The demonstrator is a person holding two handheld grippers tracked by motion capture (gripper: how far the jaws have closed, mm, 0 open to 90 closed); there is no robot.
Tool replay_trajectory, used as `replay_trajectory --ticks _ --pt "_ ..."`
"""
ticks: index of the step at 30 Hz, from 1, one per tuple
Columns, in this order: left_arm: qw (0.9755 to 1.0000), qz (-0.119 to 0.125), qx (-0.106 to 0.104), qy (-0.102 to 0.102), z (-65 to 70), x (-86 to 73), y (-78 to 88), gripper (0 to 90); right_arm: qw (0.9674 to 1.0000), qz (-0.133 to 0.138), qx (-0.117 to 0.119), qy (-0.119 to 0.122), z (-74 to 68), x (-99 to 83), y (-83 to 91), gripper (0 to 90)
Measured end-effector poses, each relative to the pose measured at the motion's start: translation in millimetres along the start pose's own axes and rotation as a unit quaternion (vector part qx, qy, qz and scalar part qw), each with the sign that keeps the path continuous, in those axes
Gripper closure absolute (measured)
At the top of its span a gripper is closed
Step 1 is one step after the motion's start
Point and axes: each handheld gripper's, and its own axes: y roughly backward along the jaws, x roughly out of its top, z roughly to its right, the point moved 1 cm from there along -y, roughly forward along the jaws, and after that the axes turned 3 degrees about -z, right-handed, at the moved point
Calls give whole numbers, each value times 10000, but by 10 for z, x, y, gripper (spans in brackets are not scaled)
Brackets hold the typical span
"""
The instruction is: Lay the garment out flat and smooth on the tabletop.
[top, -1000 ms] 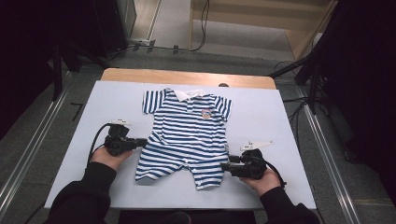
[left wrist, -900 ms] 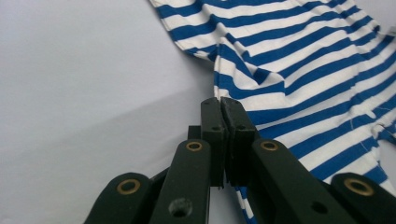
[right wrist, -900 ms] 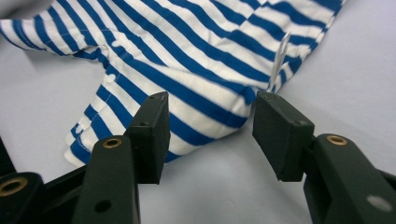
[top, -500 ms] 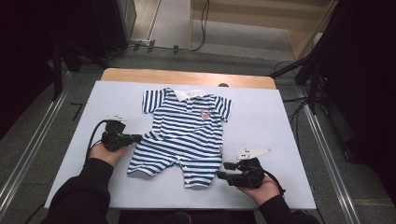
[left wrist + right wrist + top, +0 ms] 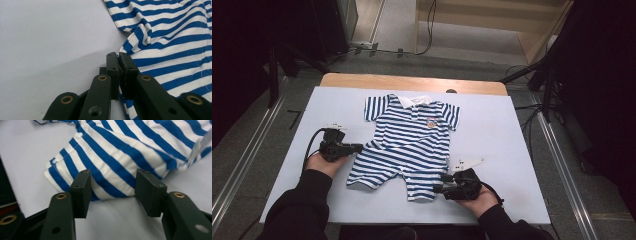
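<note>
A blue-and-white striped baby romper (image 5: 412, 145) lies flat on the white table top (image 5: 512, 130), collar at the far side and legs toward me. My left gripper (image 5: 360, 147) lies at the romper's left side. In the left gripper view its jaws are shut (image 5: 118, 56) with the striped side edge (image 5: 170, 37) pinched between them. My right gripper (image 5: 436, 189) rests near the front edge, at the romper's right leg. In the right gripper view it stands open (image 5: 113, 176), with the leg cuff (image 5: 120, 152) lying just ahead of and between the jaws, the pads clear of it.
A wooden strip (image 5: 412, 82) runs along the table's far edge. Metal rails (image 5: 557, 150) flank both sides, and cables lie on the floor behind. Bare white surface spreads to the left and right of the romper.
The romper's legs have shifted left across the table. My right gripper has slid left and a little nearer the front edge, following the leg cuff. The left gripper has hardly moved.
</note>
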Motion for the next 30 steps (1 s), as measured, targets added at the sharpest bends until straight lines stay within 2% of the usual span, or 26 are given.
replay_trajectory --ticks 3,4,8,10,13,14,15,20,22,26,30 --pt "10000 4 6 1 0 -1 1 867 9997 13 -187 187 -20 19 -47 570" --pt "10000 4 3 0 1 -1 -1 867 9994 7 -259 234 -29 21 -56 636" --pt "10000 -18 -2 -16 6 -1 -4 867 9981 23 -469 388 -78 27 -103 800" --pt "10000 -18 0 -29 6 0 1 867 9987 -98 -416 295 -71 67 -108 856" --pt "10000 7 -18 -2 2 0 5 867 9991 -360 -208 84 -24 147 -92 873" --pt "10000 9 -23 5 1 0 4 866 9990 -440 -83 -82 -8 179 -67 874" --pt "10000 11 -26 6 1 0 5 867 9992 -393 -29 -95 -3 197 -45 874" --pt "10000 5 -26 7 -1 -1 -1 844 9999 -62 136 -29 -36 383 115 874" --pt "10000 10 -21 9 1 -1 1 844 9998 -31 217 6 -48 489 136 874" --pt "10000 13 -33 19 -1 -2 2 844 9995 -29 315 95 -41 713 74 874" --pt "10000 -13 -42 14 -4 -6 -9 843 9989 -202 396 129 -19 961 -103 873"
